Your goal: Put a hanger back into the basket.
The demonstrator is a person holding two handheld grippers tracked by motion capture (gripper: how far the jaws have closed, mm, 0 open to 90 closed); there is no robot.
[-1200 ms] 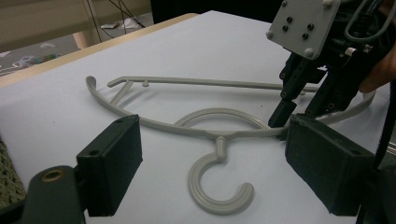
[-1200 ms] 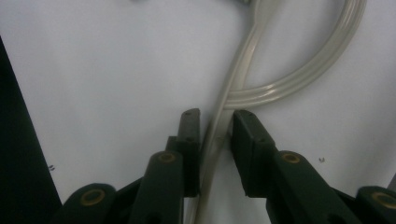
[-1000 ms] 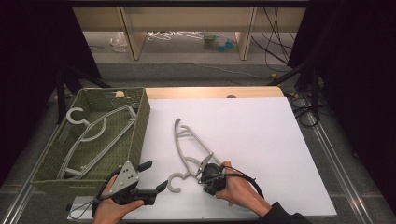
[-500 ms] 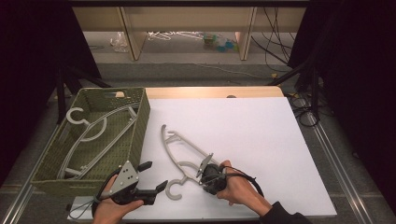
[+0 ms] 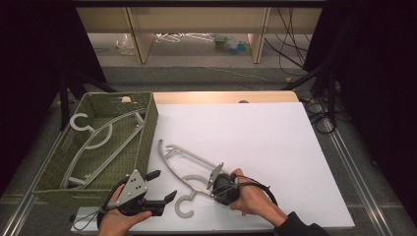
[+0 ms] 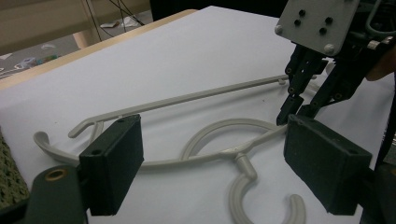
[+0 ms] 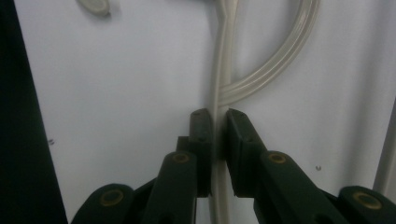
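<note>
A pale grey plastic hanger lies flat on the white table, its hook toward the front edge. My right gripper is shut on one arm of the hanger. The thin bar is pinched between its pads, whose jaws have just been closing on it. My left gripper stands open at the front left, just left of the hook. In the left gripper view its wide-apart pads frame the hanger, with the right gripper beyond.
A green woven basket sits at the table's left and holds similar hangers. The white tabletop stretches to the right and back. Cables trail on the floor at the right.
The hanger has swung on the table: its far end moved left toward the basket and nearer the front. Both hands kept their places.
</note>
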